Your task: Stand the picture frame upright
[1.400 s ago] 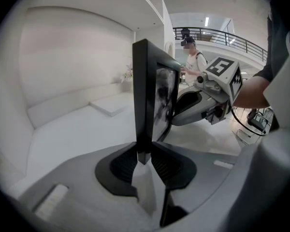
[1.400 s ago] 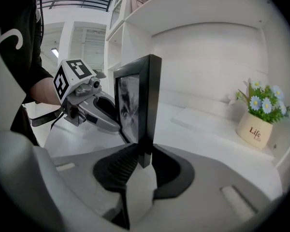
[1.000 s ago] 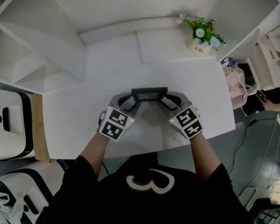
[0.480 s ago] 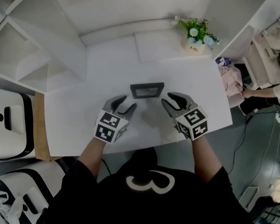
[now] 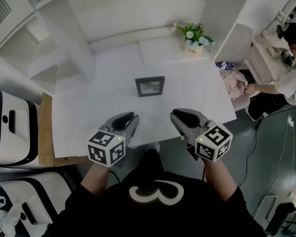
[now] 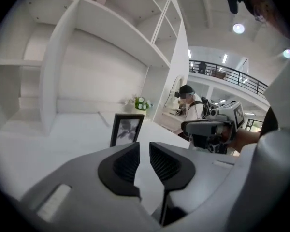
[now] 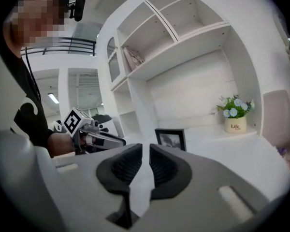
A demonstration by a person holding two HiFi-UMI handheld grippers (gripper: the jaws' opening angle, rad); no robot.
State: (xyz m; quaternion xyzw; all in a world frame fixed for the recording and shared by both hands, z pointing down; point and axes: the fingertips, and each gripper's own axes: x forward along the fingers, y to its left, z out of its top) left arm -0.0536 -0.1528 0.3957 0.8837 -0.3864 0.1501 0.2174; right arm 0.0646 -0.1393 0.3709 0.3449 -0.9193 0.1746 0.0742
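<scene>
The dark picture frame [image 5: 150,86] stands upright on the white table [image 5: 89,107], facing me, and nothing touches it. It shows ahead in the left gripper view [image 6: 126,129] and in the right gripper view [image 7: 170,138]. My left gripper [image 5: 129,118] hovers at the table's near edge, left of the frame. My right gripper [image 5: 180,115] hovers at the near edge, right of it. Both sets of jaws are closing, down to a narrow gap, with nothing between them [image 6: 144,151] [image 7: 145,153].
A small pot of flowers [image 5: 191,47] stands at the table's back right. White shelving [image 5: 54,43] rises along the back and left. A person [image 5: 286,78] sits past the table's right end. White machines [image 5: 10,127] stand on the floor to the left.
Both grippers let go of the frame and drew back to the table's near edge. The frame now stands alone, upright. The jaws have narrowed since half a second ago.
</scene>
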